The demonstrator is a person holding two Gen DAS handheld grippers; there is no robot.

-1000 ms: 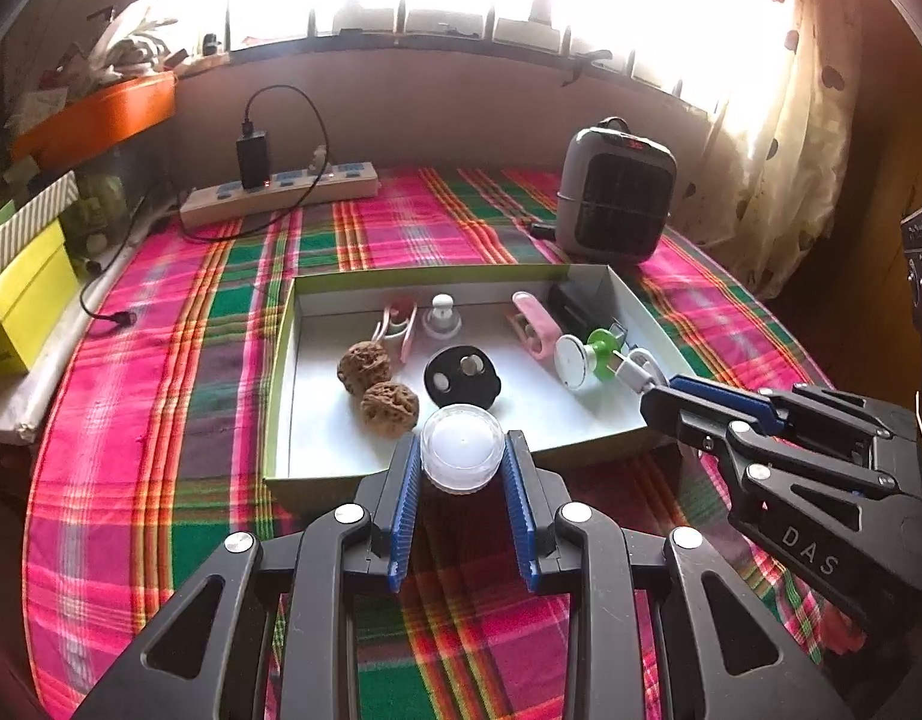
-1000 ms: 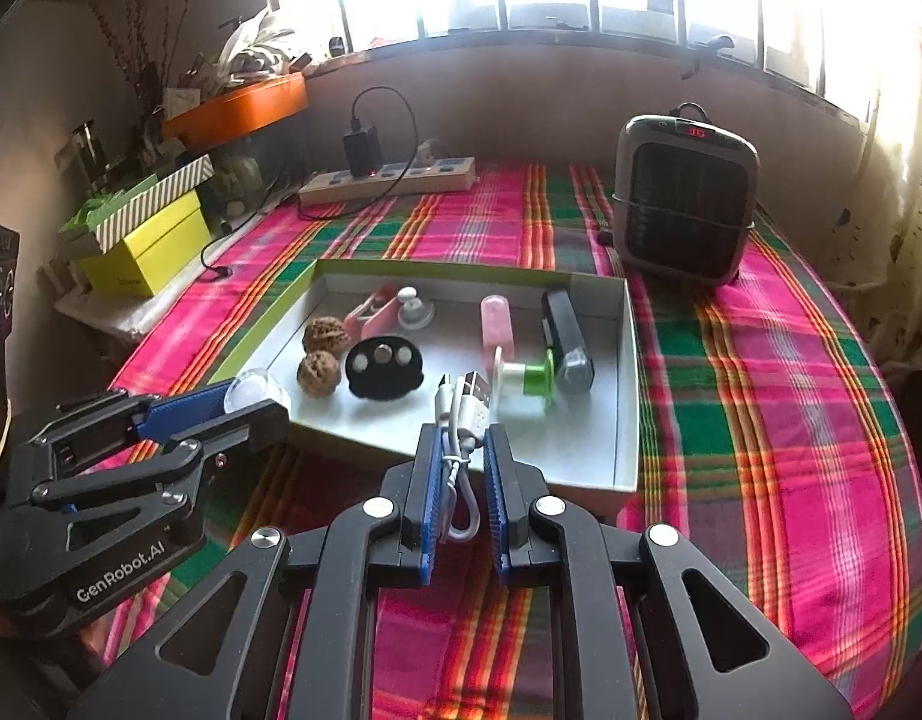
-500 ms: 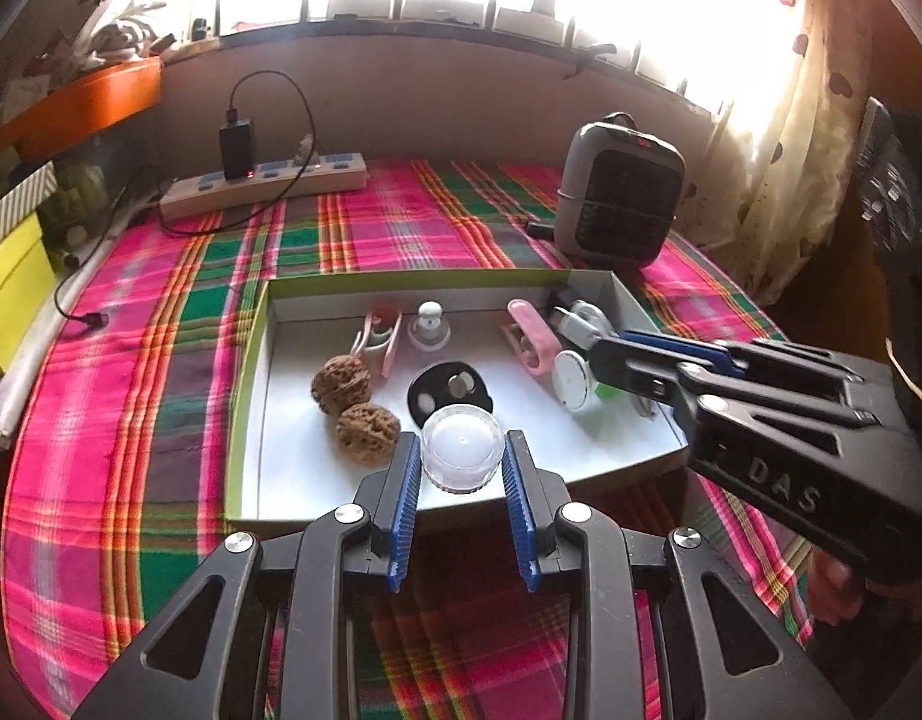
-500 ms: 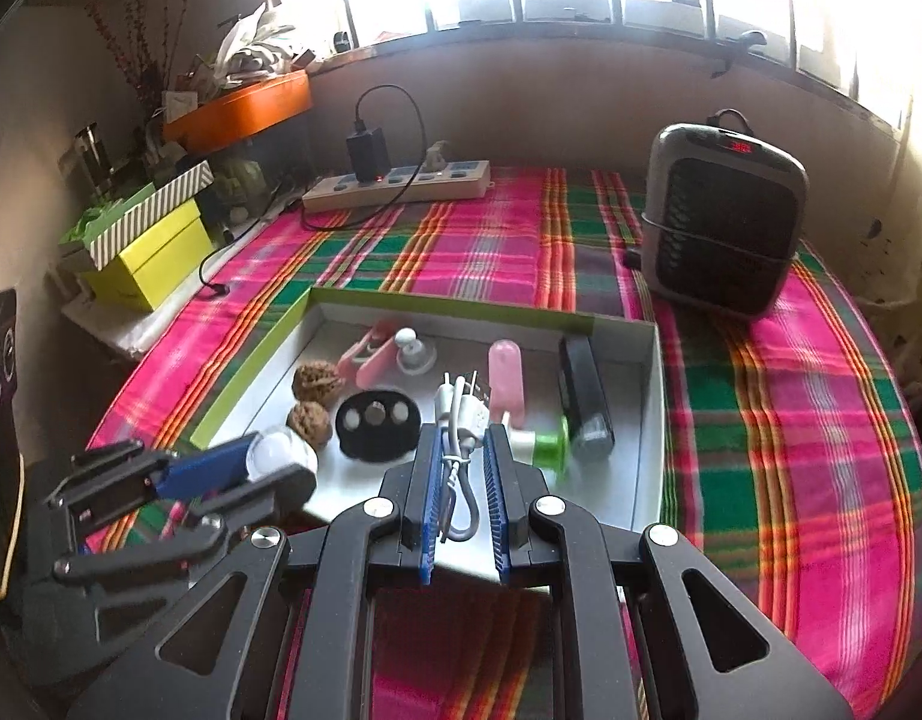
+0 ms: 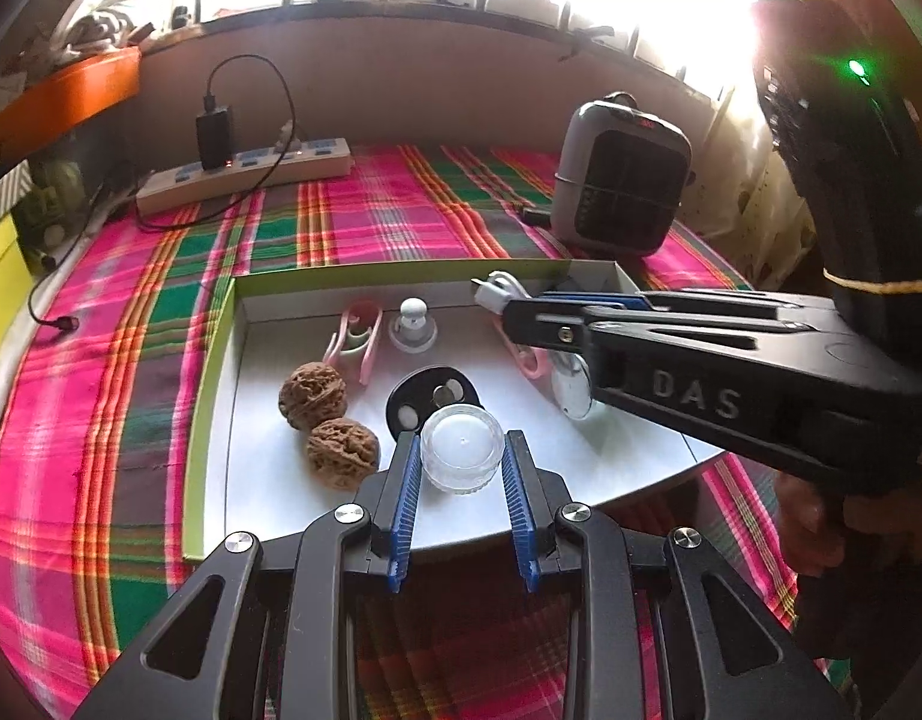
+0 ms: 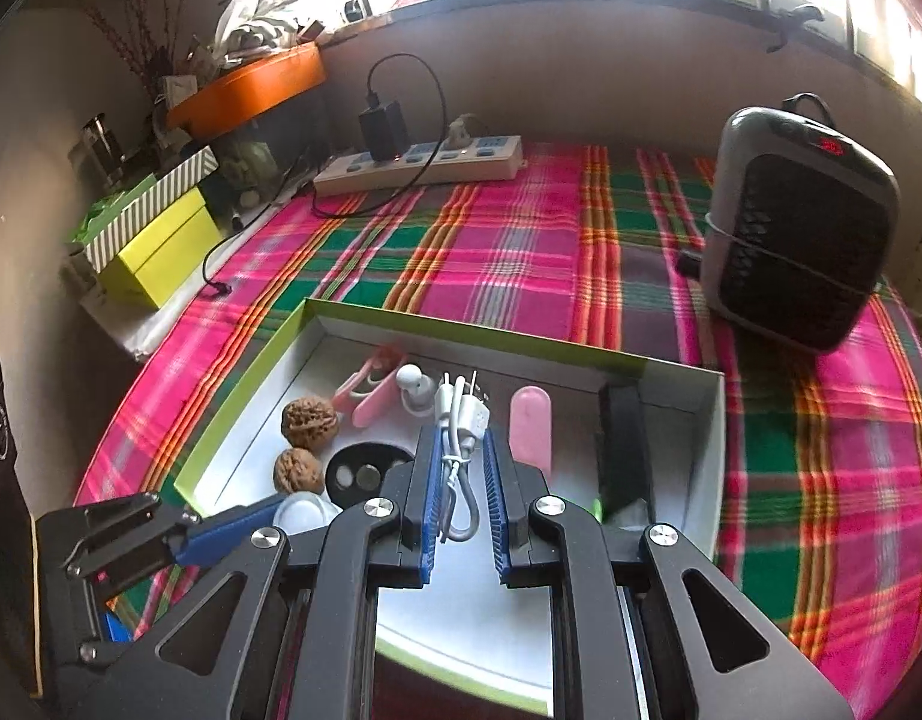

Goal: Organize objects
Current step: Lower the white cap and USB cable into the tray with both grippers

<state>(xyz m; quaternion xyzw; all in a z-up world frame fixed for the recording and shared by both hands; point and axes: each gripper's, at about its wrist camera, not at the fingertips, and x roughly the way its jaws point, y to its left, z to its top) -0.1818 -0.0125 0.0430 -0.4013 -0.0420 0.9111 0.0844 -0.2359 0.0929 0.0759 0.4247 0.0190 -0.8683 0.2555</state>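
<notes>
A green-rimmed white box lies on the plaid table and shows in the right wrist view too. My left gripper is shut on a clear round lidded jar, held over the box's near part. My right gripper is shut on a white plug with its coiled cable, held over the box's middle; it also shows in the left wrist view. In the box lie two walnuts, a black disc, a pink clip, a white knob, a pink case and a black bar.
A grey space heater stands at the back right. A white power strip with a black charger lies along the back wall. A yellow box sits at the left edge, with an orange tray above it.
Both grippers have moved forward over the box with their loads. The right gripper has swung further in, across the box's right side in the left wrist view.
</notes>
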